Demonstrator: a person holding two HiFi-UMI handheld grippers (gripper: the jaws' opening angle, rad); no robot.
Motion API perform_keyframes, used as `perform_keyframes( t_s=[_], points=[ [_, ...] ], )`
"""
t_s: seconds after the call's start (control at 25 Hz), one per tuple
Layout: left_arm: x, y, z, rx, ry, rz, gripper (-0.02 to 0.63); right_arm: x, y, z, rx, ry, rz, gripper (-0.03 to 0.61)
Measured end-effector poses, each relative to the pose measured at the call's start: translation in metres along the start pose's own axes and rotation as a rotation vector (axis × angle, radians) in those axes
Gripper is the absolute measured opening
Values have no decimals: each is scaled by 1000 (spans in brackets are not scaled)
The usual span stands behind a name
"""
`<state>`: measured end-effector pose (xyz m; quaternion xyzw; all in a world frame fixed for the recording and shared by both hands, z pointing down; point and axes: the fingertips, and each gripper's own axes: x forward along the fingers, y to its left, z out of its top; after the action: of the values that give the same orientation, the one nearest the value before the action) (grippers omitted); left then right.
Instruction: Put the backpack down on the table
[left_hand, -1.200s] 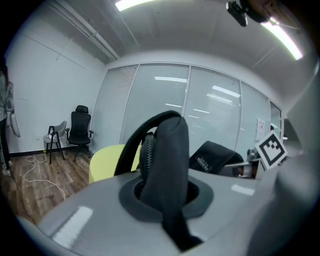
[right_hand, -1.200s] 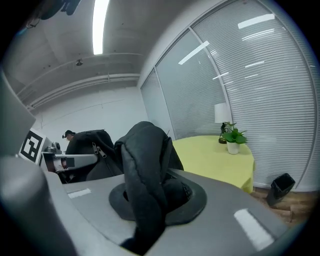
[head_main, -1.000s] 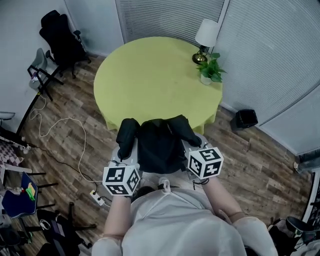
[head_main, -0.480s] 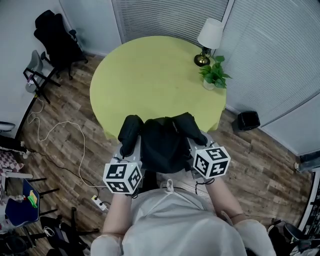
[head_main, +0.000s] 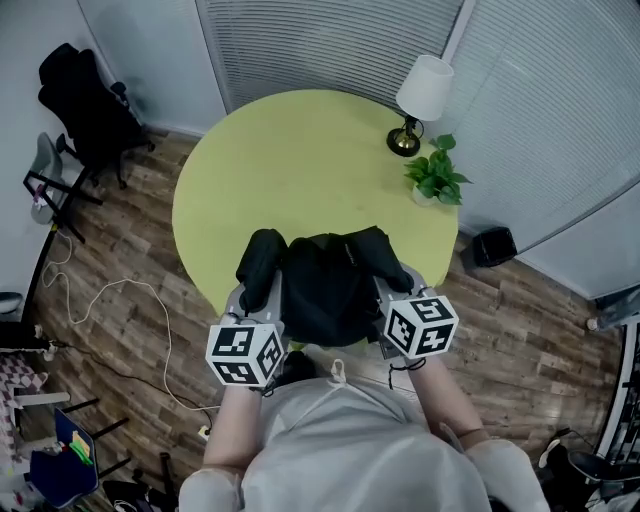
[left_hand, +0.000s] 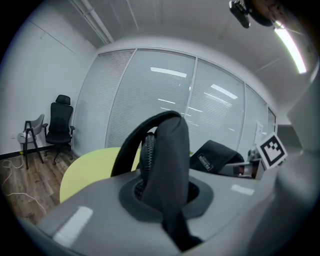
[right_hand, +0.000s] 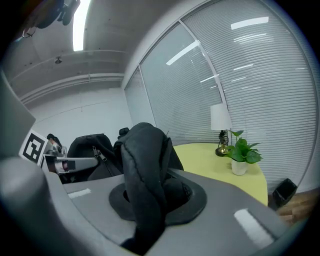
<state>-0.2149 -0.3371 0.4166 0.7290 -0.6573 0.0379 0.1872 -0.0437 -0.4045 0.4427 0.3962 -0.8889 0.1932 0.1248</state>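
Note:
A black backpack (head_main: 328, 285) hangs between both grippers over the near edge of the round yellow-green table (head_main: 300, 160). My left gripper (head_main: 246, 302) is shut on its left shoulder strap (head_main: 258, 265). In the left gripper view the padded strap (left_hand: 167, 155) stands up out of the shut jaws of that gripper (left_hand: 169, 200). My right gripper (head_main: 388, 290) is shut on the right strap (head_main: 380, 258). In the right gripper view the folded strap (right_hand: 145, 160) is pinched in that gripper (right_hand: 150, 200), with the bag's body (right_hand: 92, 147) to its left. The backpack's underside is hidden.
A white-shaded lamp (head_main: 420, 95) and a potted plant (head_main: 435, 178) stand at the table's far right. A black office chair (head_main: 85, 105) is at the far left, a small black bin (head_main: 492, 245) on the right, and a cable (head_main: 110, 300) lies on the wooden floor.
The table has come nearer. Both grippers have carried the backpack forward, from the floor side of the table to over its near edge. The grips look the same.

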Motion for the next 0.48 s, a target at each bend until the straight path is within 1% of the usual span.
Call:
perform_keyframes(
  t_s=[0.32, 0.48],
  points=[
    [64, 67, 40, 42, 28, -80, 23, 79, 7, 34, 22, -17, -67, 41],
    [100, 93, 50, 49, 40, -108, 23, 116, 1, 44, 44, -17, -95, 41]
  ],
)
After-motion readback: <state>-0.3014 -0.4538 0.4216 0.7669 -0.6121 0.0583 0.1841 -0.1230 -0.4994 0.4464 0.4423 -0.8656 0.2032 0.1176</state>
